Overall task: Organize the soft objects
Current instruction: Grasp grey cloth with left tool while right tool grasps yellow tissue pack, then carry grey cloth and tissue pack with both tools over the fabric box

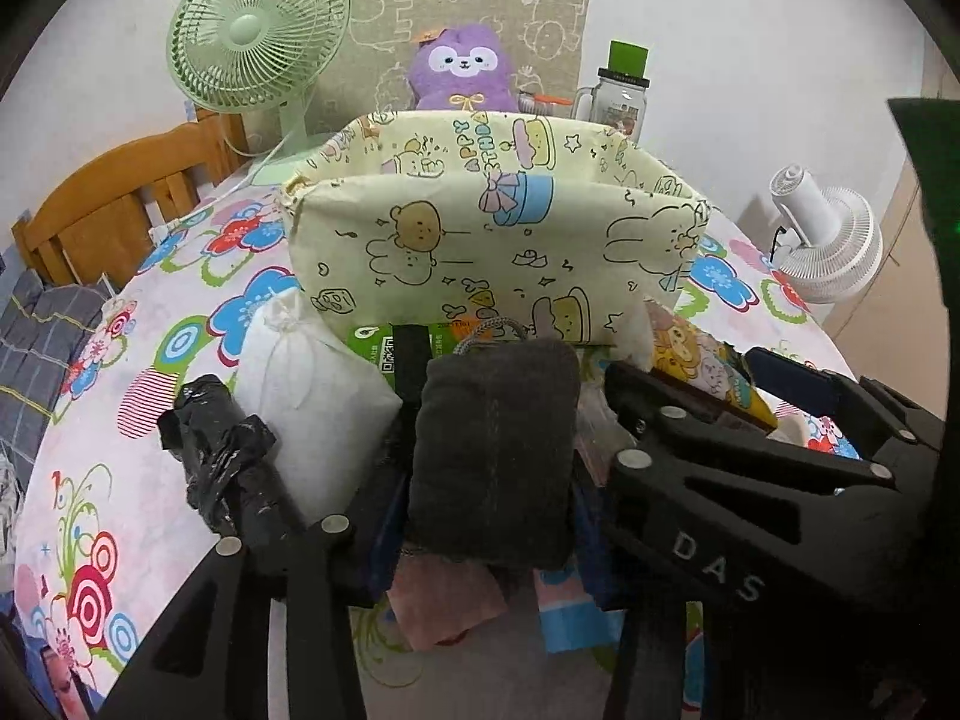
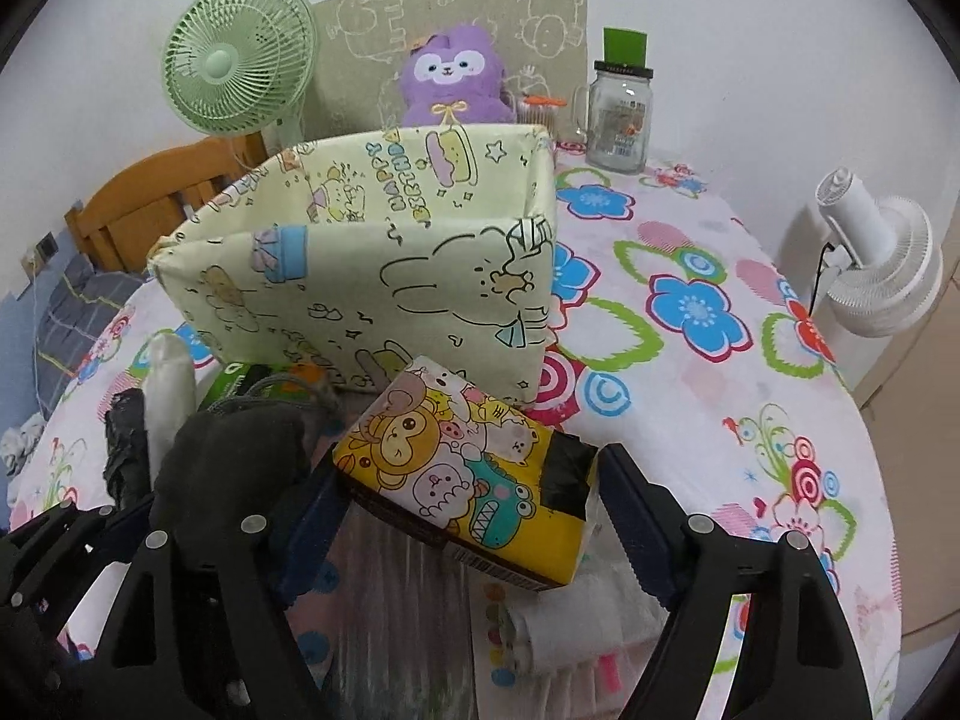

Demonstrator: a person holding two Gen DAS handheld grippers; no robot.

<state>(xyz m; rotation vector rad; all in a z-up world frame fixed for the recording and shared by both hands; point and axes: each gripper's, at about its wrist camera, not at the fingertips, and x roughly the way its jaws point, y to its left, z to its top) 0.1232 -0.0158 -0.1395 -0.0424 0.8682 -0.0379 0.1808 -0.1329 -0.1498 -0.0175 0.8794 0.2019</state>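
In the left wrist view, a green fan [image 1: 258, 30] stands at the upper left of the frame beside a wooden bed frame [image 1: 114, 198], and a black wrapped bundle [image 1: 216, 444] lies at lower left just beside a white drawstring pouch [image 1: 312, 384]. At lower centre the left gripper [image 1: 492, 450] is closed on a dark grey cloth pouch [image 1: 492, 450]: its 2 fingers press the pouch's sides, and the pouch's grey cord loop points toward the fabric storage bin [image 1: 492, 240], which fills the middle of the frame with its open top facing up. A green packet [image 1: 384, 348] shows between the white pouch and the bin's base. A purple plush toy [image 1: 462, 69] sits at upper centre behind the bin, a glass jar [image 1: 621, 96] stands to its right, and a white fan [image 1: 828, 246] sits at the right edge. In the right wrist view, the grey pouch appears at lower left, held off the floral tablecloth [image 2: 690, 312]. At lower centre the right gripper [image 2: 474, 510] grips a yellow cartoon tissue pack [image 2: 474, 480] between its 2 blue-padded fingers, spread only as wide as the pack, which is tilted with its upper end close to the bin's front wall; whether they touch cannot be told. Pale soft packages [image 2: 558, 630] lie on the table beneath the pack.
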